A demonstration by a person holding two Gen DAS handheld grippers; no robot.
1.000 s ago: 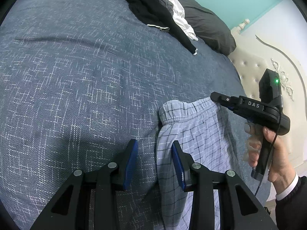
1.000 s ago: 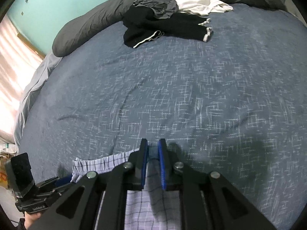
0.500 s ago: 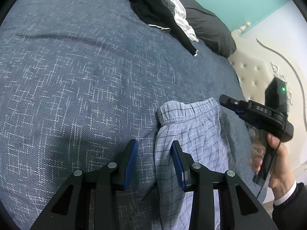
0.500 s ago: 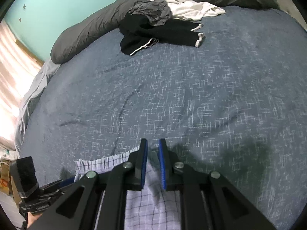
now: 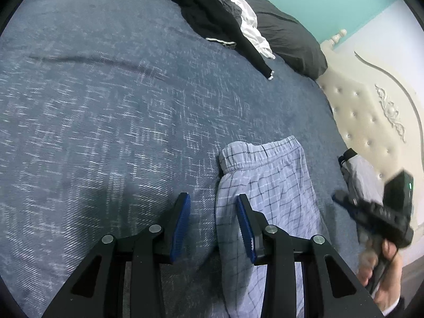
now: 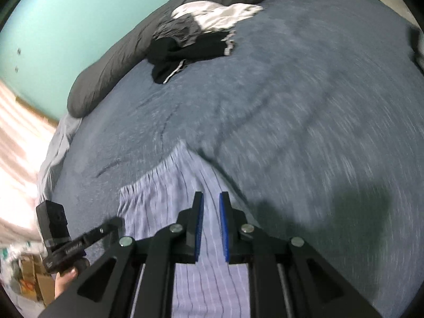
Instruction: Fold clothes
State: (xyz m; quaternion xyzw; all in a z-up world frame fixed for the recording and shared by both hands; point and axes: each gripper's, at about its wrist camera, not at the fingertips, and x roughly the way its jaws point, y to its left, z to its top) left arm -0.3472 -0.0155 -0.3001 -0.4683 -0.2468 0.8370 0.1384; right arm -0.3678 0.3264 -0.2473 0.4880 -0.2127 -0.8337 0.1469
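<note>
Light blue checked pyjama trousers (image 5: 270, 185) lie on the dark blue bed cover (image 5: 106, 106), with the elastic waistband at the far end. My left gripper (image 5: 213, 217) stands open over their left edge. Its right finger is above the cloth and its left finger above the bare cover, and the pads press nothing. My right gripper (image 5: 341, 197), held by a hand (image 5: 384, 286), is blurred and clear of the trousers' right edge. In the right wrist view it (image 6: 211, 206) is shut to a narrow slit with nothing gripped. The trousers (image 6: 164, 198) lie in front of it and below it.
A pile of black (image 5: 212, 18) and white clothes (image 5: 249, 23) lies at the far end against a dark grey duvet roll (image 5: 286, 34). A cream tufted headboard (image 5: 371, 111) is on the right, with a grey item (image 5: 357, 169) at the bed's edge. Cardboard boxes (image 6: 29, 278) stand on the floor.
The right gripper has swung away to the right from the waistband corner and rolled. The trousers stay flat on the bed. The left gripper has hardly moved.
</note>
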